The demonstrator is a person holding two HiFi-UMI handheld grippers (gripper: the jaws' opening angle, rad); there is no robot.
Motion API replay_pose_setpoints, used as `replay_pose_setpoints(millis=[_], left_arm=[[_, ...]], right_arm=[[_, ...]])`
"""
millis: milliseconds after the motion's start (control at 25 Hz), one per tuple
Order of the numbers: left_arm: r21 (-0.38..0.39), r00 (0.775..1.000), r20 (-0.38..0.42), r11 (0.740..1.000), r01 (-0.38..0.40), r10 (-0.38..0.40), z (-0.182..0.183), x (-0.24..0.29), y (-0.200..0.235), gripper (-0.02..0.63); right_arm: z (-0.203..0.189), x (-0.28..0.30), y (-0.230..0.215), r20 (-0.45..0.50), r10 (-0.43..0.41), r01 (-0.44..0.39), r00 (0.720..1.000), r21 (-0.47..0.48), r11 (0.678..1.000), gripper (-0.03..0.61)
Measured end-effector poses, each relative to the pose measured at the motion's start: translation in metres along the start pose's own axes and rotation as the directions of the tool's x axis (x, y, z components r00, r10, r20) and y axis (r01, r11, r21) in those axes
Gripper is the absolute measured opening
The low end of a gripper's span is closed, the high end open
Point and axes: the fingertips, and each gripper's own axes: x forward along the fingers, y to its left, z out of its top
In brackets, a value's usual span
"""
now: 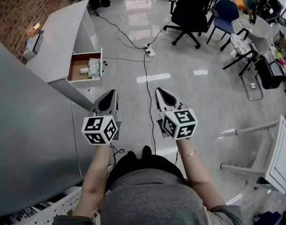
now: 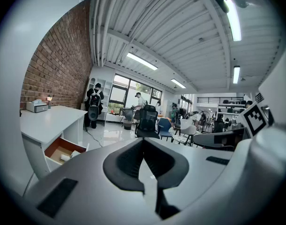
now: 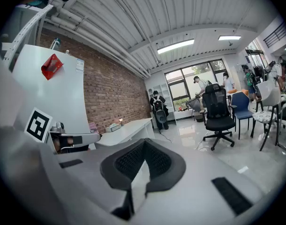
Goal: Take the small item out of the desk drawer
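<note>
The person holds both grippers side by side in front of the body, over the glossy floor (image 1: 133, 41), pointing forward and a little downward. The left gripper (image 1: 111, 93) has its fingers pressed together with nothing between them. The right gripper (image 1: 160, 91) is also closed and empty.

The white table (image 1: 58, 36) stands ahead and to the left, along the brick wall (image 1: 26, 3). Its drawer (image 1: 76, 60) is pulled open and shows a brown bottom. Inside lies a small white item (image 1: 83, 71), and next to it a larger white bundle (image 1: 93, 66) rests against the drawer front. The drawer and its contents lie ahead and to the left of the left fingers, clear of them, and farther still from the right fingers. Neither gripper touches the drawer or the table. A black office chair (image 1: 192, 8) stands farther off, to the right.
</note>
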Motion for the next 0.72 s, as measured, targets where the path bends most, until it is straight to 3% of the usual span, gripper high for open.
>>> replay_pose_setpoints(millis=[280, 720], left_arm=[[-0.009, 1.000, -0.005, 1.000, -0.019, 0.019, -0.004, -0.002, -0.006, 0.021], [-0.020, 1.000, -0.025, 1.000, -0.014, 0.013, -0.008, 0.015, 0.005, 0.021]], right_arm=[[-0.013, -0.014, -0.013, -0.025, -0.005, 0.007, 1.000, 0.083, 0.997, 0.003], [-0.028, 0.007, -0.021, -0.070, -0.016, 0.021, 0.997, 0.075, 0.997, 0.009]])
